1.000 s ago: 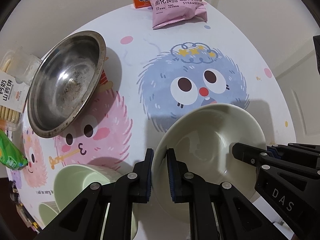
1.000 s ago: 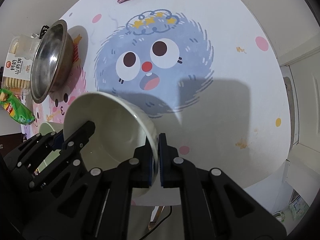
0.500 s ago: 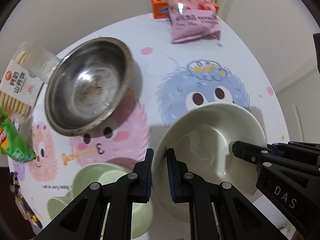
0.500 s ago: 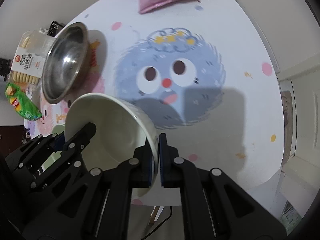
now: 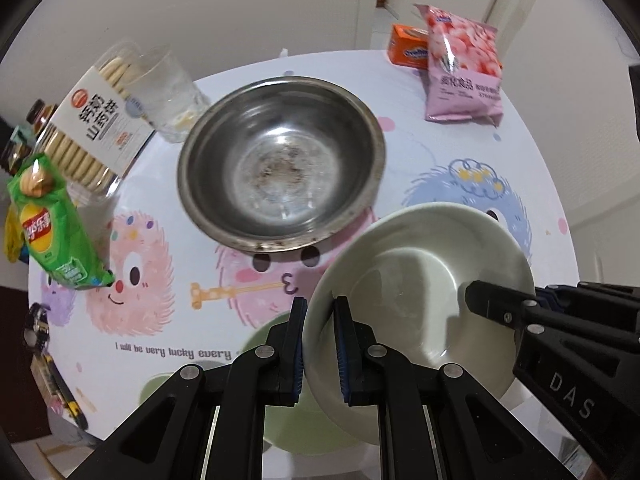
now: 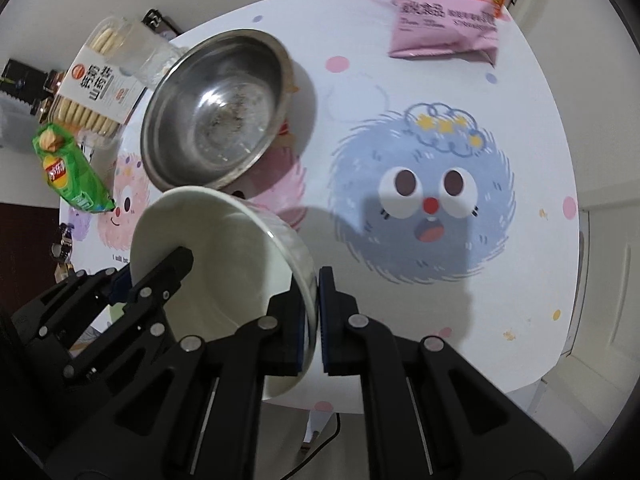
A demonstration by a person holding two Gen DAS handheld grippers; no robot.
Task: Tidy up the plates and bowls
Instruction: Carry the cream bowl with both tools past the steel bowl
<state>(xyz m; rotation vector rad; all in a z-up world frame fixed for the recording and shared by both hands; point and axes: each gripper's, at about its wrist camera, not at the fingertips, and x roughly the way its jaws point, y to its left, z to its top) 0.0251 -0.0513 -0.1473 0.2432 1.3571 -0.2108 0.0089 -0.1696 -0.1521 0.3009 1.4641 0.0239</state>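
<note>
A large cream bowl [image 5: 420, 280] is held in the air between both grippers. My left gripper [image 5: 320, 344] is shut on its left rim. My right gripper [image 6: 312, 316] is shut on its right rim; the bowl also shows in the right wrist view [image 6: 224, 256]. A steel bowl [image 5: 280, 160] stands on the table beyond it, also in the right wrist view [image 6: 216, 112]. A pale green bowl [image 5: 288, 420] sits on the table under the cream bowl, mostly hidden by my left gripper's arms.
The round cartoon-print table [image 5: 160, 320] carries a biscuit box [image 5: 92, 132], a green chip bag [image 5: 52, 224], a clear cup [image 5: 172, 92], a pink snack bag [image 5: 460, 68] and an orange box [image 5: 408, 52]. The table's near edge [image 6: 520, 384] is close.
Both grippers have lifted the cream bowl higher and carried it left, toward the steel bowl. The steel bowl and the snacks at the left have come further into view.
</note>
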